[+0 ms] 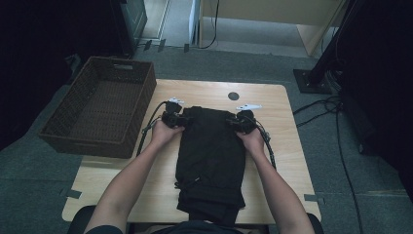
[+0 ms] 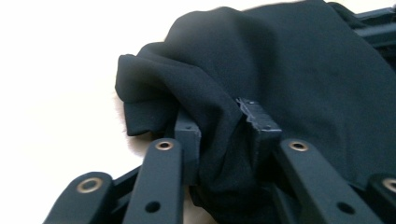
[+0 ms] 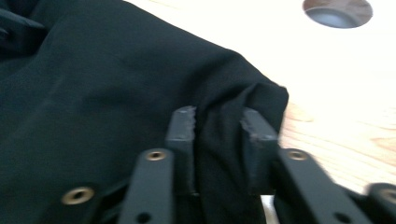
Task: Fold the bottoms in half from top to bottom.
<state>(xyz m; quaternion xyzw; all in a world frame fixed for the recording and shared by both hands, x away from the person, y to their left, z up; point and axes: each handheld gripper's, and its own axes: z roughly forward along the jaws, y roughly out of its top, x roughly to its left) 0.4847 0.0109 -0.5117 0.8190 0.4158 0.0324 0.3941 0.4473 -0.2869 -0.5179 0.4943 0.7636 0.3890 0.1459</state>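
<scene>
**Both tongs pinch the far corners of the dark garment; its length runs back toward the person**

The left tongs have a thick fold of black cloth bunched between their jaws, which press on it from both sides. The right tongs do the same at the opposite corner, the jaws narrow and clamped on a ridge of fabric close to the garment's edge.

From above, the left tongs and right tongs sit level with each other, each at one far corner of the black garment. Everything else of the garment lies on the near side of the tongs: it stretches from the pinched far edge straight back toward the person, its long axis at right angles to the line between the two tongs. The near end looks doubled into a thicker stack at the table's near edge.

Neither hand is nearer; the grips are symmetrical. So the coming move, likely a fold or lift, turns on drawing both corners together along that long axis.

Beyond the left tongs, off the table's side, stands a wicker basket. Past the right tongs is a round hole in the tabletop.
</scene>
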